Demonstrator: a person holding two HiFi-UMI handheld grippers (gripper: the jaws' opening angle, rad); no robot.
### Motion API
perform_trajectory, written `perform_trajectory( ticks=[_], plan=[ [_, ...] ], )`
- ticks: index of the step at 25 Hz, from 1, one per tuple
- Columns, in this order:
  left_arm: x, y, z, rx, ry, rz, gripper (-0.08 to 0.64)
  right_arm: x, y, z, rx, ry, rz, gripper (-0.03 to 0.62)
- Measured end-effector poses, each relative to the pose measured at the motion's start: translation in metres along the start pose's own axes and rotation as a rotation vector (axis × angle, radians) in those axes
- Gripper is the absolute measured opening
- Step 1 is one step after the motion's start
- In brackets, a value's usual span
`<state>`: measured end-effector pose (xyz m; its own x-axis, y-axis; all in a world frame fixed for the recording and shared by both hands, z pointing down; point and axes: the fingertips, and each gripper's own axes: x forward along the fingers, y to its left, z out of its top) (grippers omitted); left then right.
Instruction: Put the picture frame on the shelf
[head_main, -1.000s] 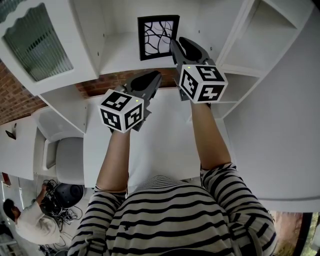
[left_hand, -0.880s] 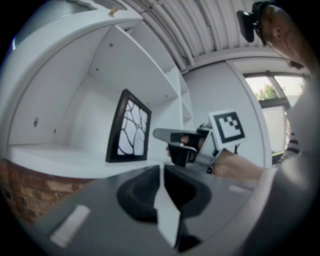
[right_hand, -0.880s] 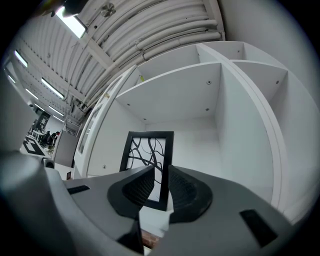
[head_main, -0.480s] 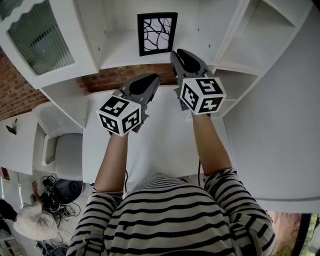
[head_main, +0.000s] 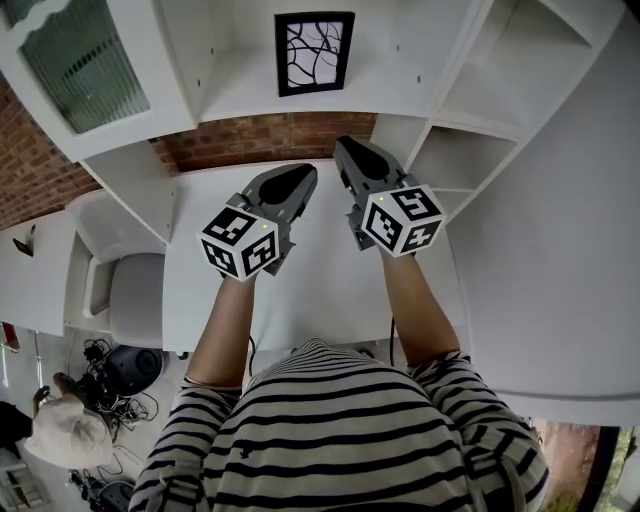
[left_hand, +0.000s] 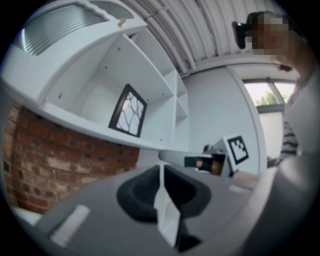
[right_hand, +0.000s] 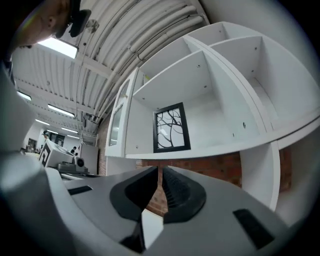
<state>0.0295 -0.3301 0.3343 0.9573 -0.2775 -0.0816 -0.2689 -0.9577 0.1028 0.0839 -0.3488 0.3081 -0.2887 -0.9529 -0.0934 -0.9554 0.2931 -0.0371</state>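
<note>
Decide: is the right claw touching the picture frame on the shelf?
Apart. The head view shows the right claw below the shelf, with brick wall between it and the picture frame.

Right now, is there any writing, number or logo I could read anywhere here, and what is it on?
No readable words, numbers or brands anywhere.
The cube on the left gripper and the cube on the right gripper: black-and-white square patterns, not letters.
The picture frame on the shelf: black branching lines only, no writing.
</note>
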Motion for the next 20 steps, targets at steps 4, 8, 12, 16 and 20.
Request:
perform_trajectory(
  ticks=[4,8,12,16,20],
  plan=[
    [-0.008,-0.004,-0.021,-0.053,-0.008,0.014,0.028,-0.015,0.010,-0.022,0.079,-0.021,0.057,0.020],
    [-0.018,-0.010,-0.037,-0.094,-0.027,0.022,0.028,-0.029,0.024,-0.049,0.112,0.016,0.107,0.014],
    [-0.025,-0.019,-0.051,-0.101,-0.033,0.028,0.028,-0.041,0.040,-0.069,0.120,0.050,0.152,0.009],
    [-0.035,-0.033,-0.064,-0.103,-0.030,0.025,0.028,-0.057,0.056,-0.089,0.124,0.078,0.198,0.009],
    [-0.048,-0.047,-0.080,-0.135,-0.033,0.025,0.028,-0.080,0.068,-0.113,0.154,0.117,0.241,0.009]
  ],
)
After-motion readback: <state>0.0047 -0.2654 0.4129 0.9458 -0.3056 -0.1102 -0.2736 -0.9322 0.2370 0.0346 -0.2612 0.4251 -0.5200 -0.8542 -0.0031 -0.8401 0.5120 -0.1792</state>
